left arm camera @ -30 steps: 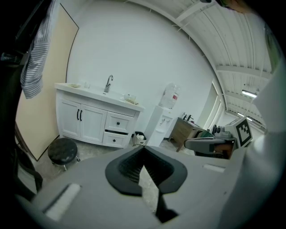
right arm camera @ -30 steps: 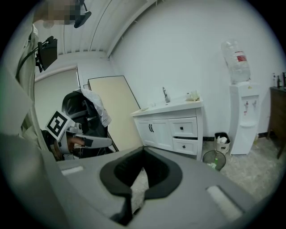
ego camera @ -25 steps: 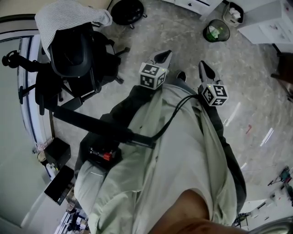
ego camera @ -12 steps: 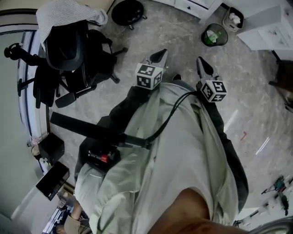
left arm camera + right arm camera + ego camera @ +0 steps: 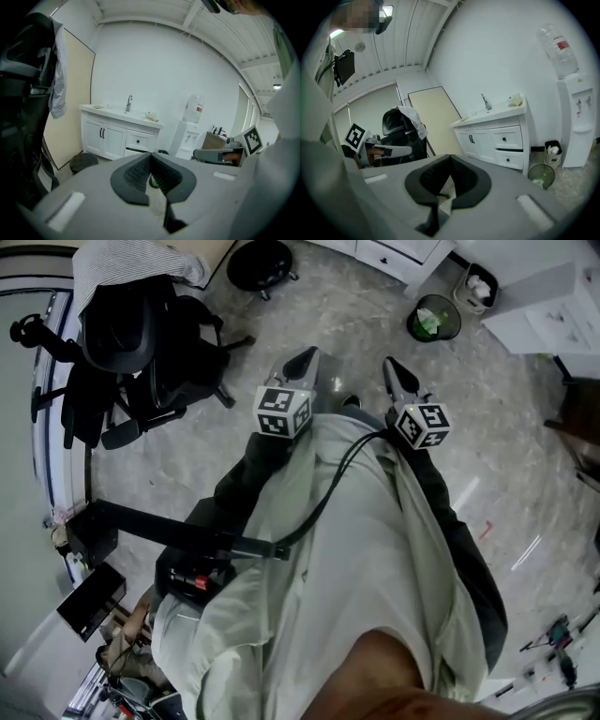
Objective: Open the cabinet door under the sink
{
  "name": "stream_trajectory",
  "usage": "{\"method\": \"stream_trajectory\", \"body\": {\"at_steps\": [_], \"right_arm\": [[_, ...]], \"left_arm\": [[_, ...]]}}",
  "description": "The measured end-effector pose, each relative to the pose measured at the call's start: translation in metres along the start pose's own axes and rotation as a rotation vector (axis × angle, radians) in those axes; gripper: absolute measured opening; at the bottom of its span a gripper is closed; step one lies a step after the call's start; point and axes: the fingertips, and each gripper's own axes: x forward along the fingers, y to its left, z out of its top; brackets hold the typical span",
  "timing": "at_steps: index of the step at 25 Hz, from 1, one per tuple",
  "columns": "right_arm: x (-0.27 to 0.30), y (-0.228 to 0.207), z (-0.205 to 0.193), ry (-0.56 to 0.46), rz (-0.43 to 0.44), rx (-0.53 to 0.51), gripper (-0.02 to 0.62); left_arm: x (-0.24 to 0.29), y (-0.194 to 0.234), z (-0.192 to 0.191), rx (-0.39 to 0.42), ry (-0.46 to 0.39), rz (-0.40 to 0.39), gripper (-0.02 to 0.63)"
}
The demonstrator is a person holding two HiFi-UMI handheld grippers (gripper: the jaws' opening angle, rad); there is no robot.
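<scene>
Facing distant cabinet door [image 5: 114,140], details small

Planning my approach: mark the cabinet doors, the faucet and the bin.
cabinet doors [image 5: 115,140], left gripper view, right door's panel
faucet [image 5: 128,104], left gripper view, upright neck
bin [image 5: 543,181], right gripper view, front wall

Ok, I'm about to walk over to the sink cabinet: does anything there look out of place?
The lower drawer beside the cabinet doors seems slightly ajar, with a dark gap above it. The doors look shut.
</scene>
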Motion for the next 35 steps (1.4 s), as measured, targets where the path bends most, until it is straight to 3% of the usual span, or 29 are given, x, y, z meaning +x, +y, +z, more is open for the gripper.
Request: {"method": "stream_trajectory", "body": {"at_steps": [7,16,25,31,35], "right_arm": [[0.000,-0.002,-0.002,0.006,0.028,0.007,0.001],[0.004,-0.032,0.008,-0.022,-0.050,0.034,0.002],[0.033,-0.079,0.022,-0.008,-0.204,0.031,0.000],[0.086,-0.101,0.041,0.023,-0.277,0.041,0.001],[0.128,-0.103,0.053,0.077,-0.309,-0.015,0.000]], "left_arm": [[-0.002,-0.003,0.004,0.013,-0.027,0.022,0.008],[0.035,-0.005,0.015,0.043,-0.016,-0.043,0.008],[0.117,0.015,0.037,0.054,0.031,-0.145,0.008],[0.186,0.046,0.080,0.107,0.058,-0.225,0.008],[0.219,0.068,0.100,0.112,0.086,-0.279,0.008]]}}
